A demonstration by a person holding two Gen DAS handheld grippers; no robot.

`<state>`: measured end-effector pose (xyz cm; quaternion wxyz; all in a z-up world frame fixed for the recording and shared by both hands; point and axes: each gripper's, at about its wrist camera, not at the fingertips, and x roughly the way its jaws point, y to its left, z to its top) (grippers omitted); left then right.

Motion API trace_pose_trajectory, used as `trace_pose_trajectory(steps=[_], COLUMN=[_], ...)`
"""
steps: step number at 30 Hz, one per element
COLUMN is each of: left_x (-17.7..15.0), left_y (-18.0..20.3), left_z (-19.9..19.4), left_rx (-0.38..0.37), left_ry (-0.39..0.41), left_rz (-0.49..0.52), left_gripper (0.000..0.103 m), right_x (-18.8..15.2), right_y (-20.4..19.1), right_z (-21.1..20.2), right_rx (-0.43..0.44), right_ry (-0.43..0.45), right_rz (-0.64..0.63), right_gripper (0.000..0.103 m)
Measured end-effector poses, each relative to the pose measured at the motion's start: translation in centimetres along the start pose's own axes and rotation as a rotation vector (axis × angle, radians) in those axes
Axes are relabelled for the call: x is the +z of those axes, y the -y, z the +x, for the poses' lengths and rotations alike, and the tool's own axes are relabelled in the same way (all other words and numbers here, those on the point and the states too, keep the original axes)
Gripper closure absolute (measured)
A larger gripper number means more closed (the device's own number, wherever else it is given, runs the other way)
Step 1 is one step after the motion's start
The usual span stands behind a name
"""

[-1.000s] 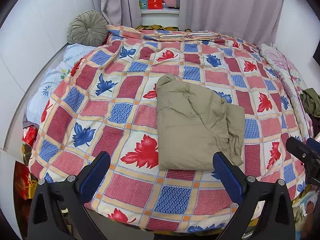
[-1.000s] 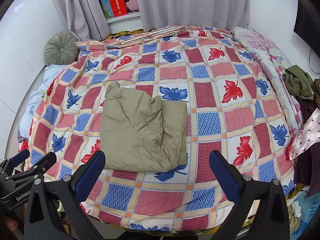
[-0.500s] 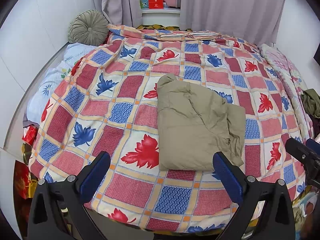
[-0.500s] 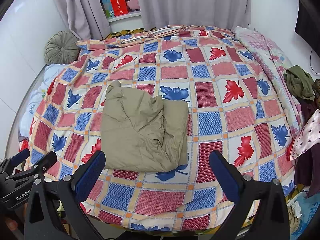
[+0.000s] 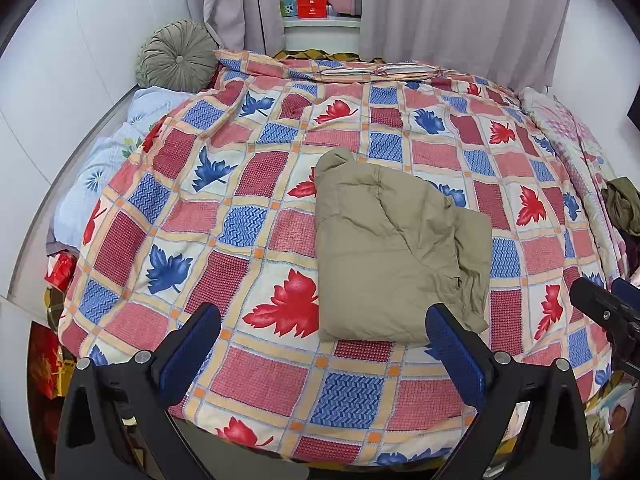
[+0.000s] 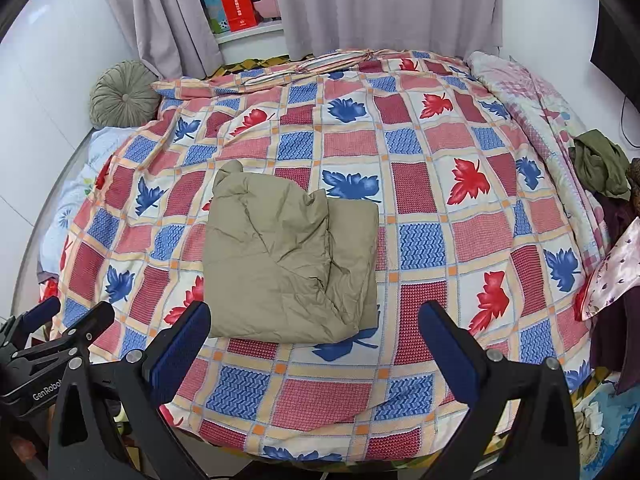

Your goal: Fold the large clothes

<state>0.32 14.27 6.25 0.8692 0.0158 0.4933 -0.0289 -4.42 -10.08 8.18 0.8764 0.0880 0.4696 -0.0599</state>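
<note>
A khaki padded garment (image 5: pixel 396 248) lies folded into a thick rectangle on the bed, near its front edge; it also shows in the right wrist view (image 6: pixel 288 256). My left gripper (image 5: pixel 322 352) is open and empty, held above the bed's front edge, short of the garment. My right gripper (image 6: pixel 314 348) is open and empty, also back from the garment. The left gripper shows at the left edge of the right wrist view (image 6: pixel 44 344), and the right gripper at the right edge of the left wrist view (image 5: pixel 608 312).
The bed carries a checked quilt with red and blue leaves (image 5: pixel 256 216). A round green cushion (image 5: pixel 176 56) sits at the far left corner. A pile of clothes (image 6: pixel 600 168) lies along the bed's right side. Curtains and a shelf with boxes (image 6: pixel 236 4) stand behind.
Both grippers have drifted slightly; the view barely shifts. The garment has not moved.
</note>
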Motion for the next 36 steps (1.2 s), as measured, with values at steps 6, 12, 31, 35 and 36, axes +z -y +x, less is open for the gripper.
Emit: trace_pose_trajectory(steps=[6, 12, 31, 35, 36], left_x=[0.0, 0.1, 0.2, 0.3, 0.3], left_y=[0.1, -0.1, -0.9, -1.0, -1.1], left_z=[0.0, 0.0, -0.2, -0.2, -0.2], left_rx=[0.005, 0.006, 0.003, 0.001, 0.0], left_ry=[0.004, 0.003, 0.005, 0.002, 0.001], left_rz=[0.003, 0.002, 0.004, 0.004, 0.004], left_gripper=[0.0, 0.0, 0.0, 0.0, 0.0], right_x=[0.1, 0.1, -0.1, -0.1, -0.1], right_y=[0.1, 0.2, -0.1, -0.2, -0.2], right_z=[0.1, 0.2, 0.1, 0.0, 0.0], right_rx=[0.001, 0.001, 0.0, -0.001, -0.001], right_ry=[0.001, 0.0, -0.002, -0.002, -0.002], right_rz=[0.001, 0.0, 0.005, 0.006, 0.006], right_gripper=[0.0, 0.0, 0.0, 0.0, 0.0])
